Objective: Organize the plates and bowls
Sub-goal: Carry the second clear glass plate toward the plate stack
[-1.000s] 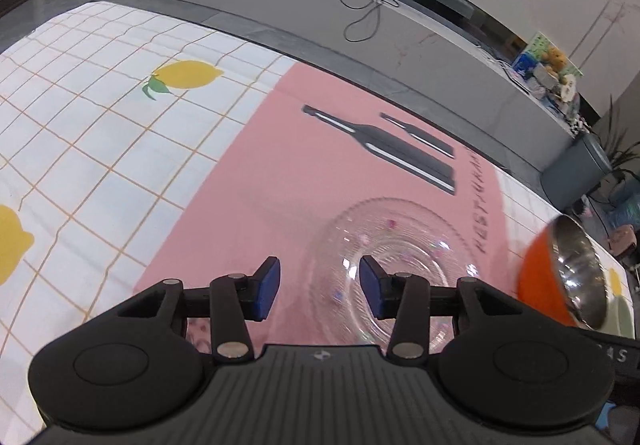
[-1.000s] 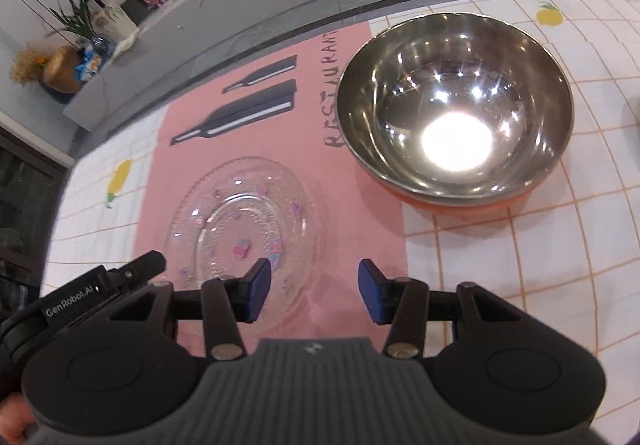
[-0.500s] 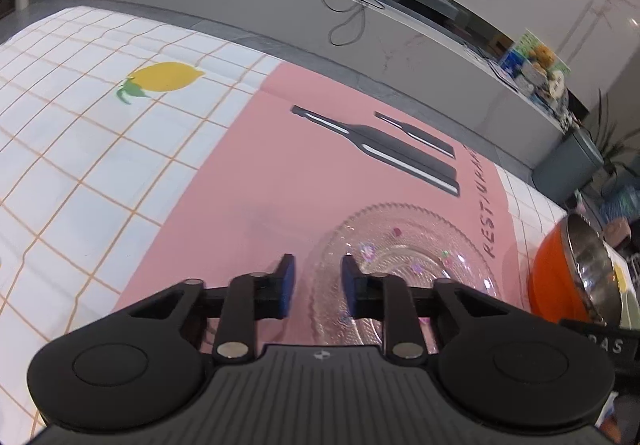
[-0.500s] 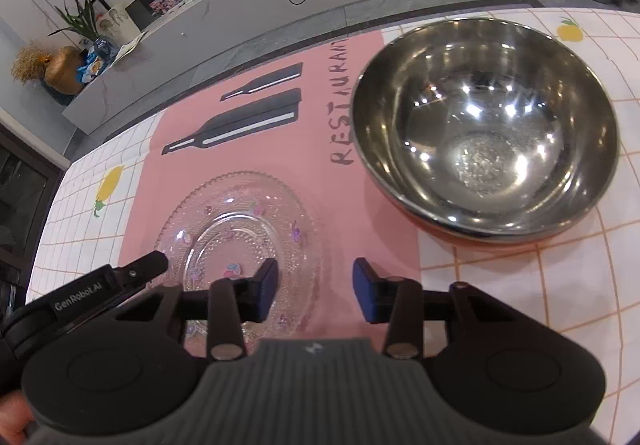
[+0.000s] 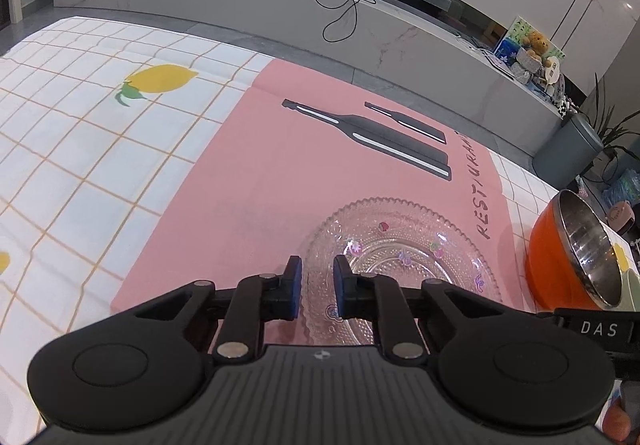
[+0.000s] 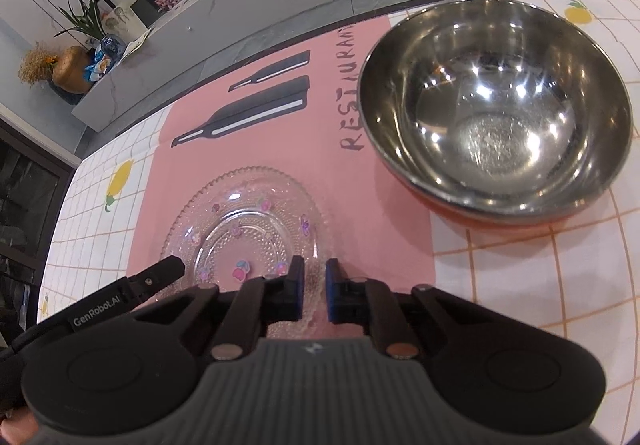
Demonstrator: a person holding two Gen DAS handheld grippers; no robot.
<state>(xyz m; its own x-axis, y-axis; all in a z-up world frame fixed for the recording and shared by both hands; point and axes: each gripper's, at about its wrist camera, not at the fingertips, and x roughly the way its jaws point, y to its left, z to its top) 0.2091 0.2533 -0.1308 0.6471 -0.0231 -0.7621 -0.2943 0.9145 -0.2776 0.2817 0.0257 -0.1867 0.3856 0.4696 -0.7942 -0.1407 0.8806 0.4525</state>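
Note:
A clear glass plate [image 5: 404,253] with small flower marks lies on the pink placemat [image 5: 280,185]; it also shows in the right wrist view [image 6: 248,225]. My left gripper [image 5: 317,283] is shut on the plate's near left rim. My right gripper [image 6: 315,295] is shut on the plate's near right rim. A steel bowl [image 6: 496,105] with an orange outside stands to the right of the plate, partly on the mat; the left wrist view shows it at the right edge [image 5: 576,257].
The table has a white checked cloth with lemons [image 5: 160,79]. A grey stone ledge [image 5: 360,21] with a router and cables runs behind the table. A grey bin [image 5: 568,153] and plants stand at the far right.
Both grippers moved in onto the plate's near rim and closed from wide open to a narrow gap around it. The bowl has not moved.

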